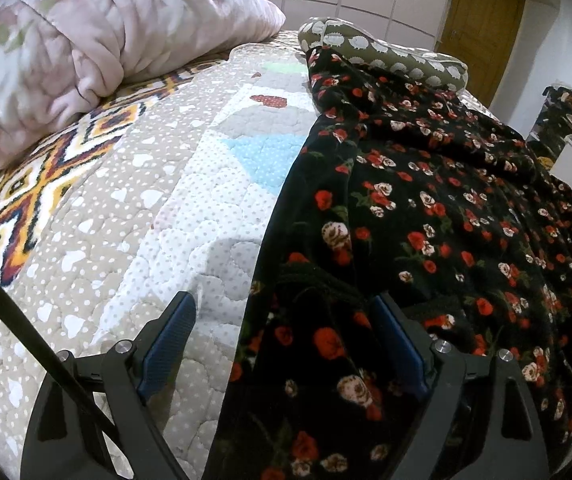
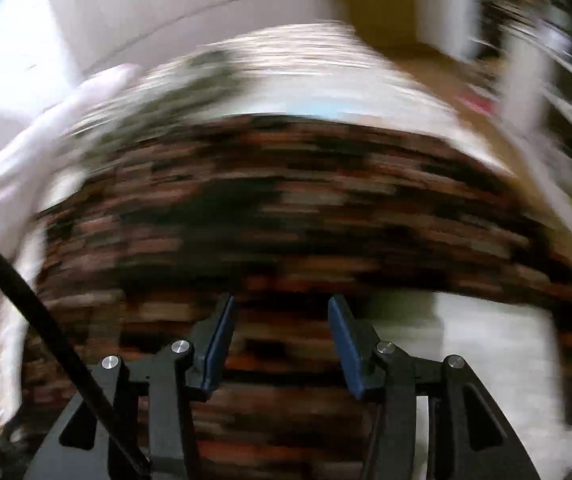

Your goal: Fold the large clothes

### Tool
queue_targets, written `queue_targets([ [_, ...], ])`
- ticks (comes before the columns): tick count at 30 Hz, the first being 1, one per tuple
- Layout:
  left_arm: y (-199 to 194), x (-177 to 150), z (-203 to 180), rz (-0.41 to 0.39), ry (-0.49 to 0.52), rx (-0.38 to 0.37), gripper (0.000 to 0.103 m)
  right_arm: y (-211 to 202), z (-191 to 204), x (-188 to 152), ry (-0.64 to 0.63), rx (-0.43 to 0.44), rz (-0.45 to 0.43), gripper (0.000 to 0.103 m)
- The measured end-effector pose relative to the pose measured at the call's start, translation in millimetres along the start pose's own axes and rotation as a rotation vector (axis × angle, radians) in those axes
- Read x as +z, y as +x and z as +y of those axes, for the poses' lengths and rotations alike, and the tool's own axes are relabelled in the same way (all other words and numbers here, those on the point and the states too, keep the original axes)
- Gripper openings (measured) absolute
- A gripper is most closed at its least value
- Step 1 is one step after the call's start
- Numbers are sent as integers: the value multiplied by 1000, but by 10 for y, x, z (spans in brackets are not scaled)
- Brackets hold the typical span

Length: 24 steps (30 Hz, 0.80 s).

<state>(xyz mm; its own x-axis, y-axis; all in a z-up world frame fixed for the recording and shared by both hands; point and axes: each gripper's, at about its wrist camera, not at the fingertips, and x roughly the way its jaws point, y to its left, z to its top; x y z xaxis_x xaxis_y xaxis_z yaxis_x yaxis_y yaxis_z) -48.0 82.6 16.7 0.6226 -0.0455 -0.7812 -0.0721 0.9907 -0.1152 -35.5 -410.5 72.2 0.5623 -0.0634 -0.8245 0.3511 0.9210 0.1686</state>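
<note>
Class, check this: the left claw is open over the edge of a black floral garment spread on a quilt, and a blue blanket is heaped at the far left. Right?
Not quite. The blanket is pink, not blue, as the left wrist view shows. The rest holds: the left claw is open over the garment's edge on the quilt.

Black rose-print garment [image 1: 425, 208], rumpled, spread flat across the bed
</note>
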Motion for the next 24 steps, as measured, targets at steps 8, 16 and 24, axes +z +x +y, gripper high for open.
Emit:
queue_targets([
  [8, 8, 4, -4, 8, 13, 18, 89, -966, -2681, -215, 440, -485, -143, 46],
  [16, 10, 5, -13, 10, 16, 21, 90, -1619, -3156, -674, 635, -87, -272, 48],
  [24, 9, 4, -4, 9, 16, 22, 90, -864, -2595, -794, 681, 126, -168, 55],
])
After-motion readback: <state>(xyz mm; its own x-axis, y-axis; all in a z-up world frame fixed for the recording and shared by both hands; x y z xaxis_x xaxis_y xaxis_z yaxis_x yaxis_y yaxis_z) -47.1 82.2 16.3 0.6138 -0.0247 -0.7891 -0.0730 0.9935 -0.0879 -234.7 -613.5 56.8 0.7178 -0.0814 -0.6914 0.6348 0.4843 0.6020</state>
